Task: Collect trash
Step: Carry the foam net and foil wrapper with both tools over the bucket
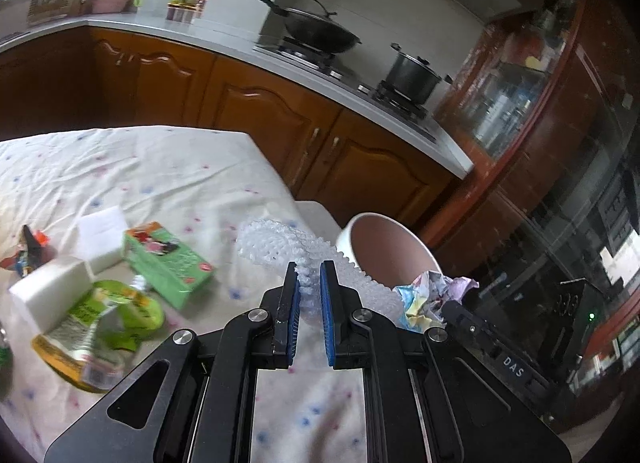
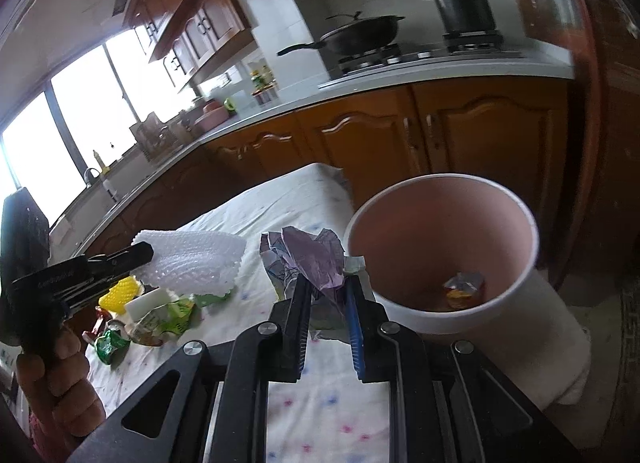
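Trash: two pieces are held; the rest is scattered on the tablecloth (image 1: pixel 168 167), lower left of both views.
Left gripper (image 1: pixel 310 275): jaws nearly closed, clamped on the edge of a white foam net sleeve (image 1: pixel 276 247), centre of left view.
Right gripper (image 2: pixel 326 291): jaws narrow, pinched on a crumpled paper wad (image 2: pixel 312 259), centre of right view.
Bin: a white cup-shaped bin with pink inside (image 2: pixel 440 247) is seen at right of centre, just beside the wad; one small wrapper (image 2: pixel 464 289) is seen at its bottom.
Sleeve handling: judged very light, soft and springy; it is best pinched at an edge, as now, and may catch on the rim.
Wad handling: judged light and crushable, not fragile; a mid-body pinch is adequate.
Remaining: a green carton (image 1: pixel 168 259), a green pouch (image 1: pixel 100 327) and white blocks (image 1: pixel 52 291) are left on the cloth; all judged light, with flat faces or edges to be gripped.
Left-hand grip: a hand (image 2: pixel 56 387) is seen on the handle, lower left of right view.
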Available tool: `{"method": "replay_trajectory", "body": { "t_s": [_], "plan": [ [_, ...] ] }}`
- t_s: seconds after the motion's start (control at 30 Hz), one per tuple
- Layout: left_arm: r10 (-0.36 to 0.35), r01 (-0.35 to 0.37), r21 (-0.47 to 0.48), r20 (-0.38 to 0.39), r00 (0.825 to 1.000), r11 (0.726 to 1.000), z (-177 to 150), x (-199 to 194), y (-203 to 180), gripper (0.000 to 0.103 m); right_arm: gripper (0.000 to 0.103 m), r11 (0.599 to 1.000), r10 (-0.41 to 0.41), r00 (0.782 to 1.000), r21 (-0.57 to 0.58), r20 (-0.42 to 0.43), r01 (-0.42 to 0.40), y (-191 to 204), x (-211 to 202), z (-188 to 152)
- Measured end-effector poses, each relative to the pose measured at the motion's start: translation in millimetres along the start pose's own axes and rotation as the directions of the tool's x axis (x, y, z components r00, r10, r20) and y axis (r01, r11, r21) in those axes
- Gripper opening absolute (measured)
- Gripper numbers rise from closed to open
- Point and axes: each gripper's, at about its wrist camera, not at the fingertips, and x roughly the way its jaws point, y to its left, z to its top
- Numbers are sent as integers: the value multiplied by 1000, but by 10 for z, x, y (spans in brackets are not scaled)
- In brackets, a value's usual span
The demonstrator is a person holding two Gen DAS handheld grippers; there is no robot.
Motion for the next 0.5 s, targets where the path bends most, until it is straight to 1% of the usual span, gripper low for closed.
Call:
{"method": "replay_trajectory", "body": {
  "t_s": [0.2, 0.5],
  "plan": [
    [-21, 21, 35, -7, 1000, 999, 19, 82, -208, 9, 17, 999, -34, 999, 32, 18, 33, -218, -101, 23],
    [-38, 39, 72, -24, 999, 997, 96, 328, -466, 9, 18, 995, -75, 996, 76, 48, 71, -519, -166, 121]
  ]
}}
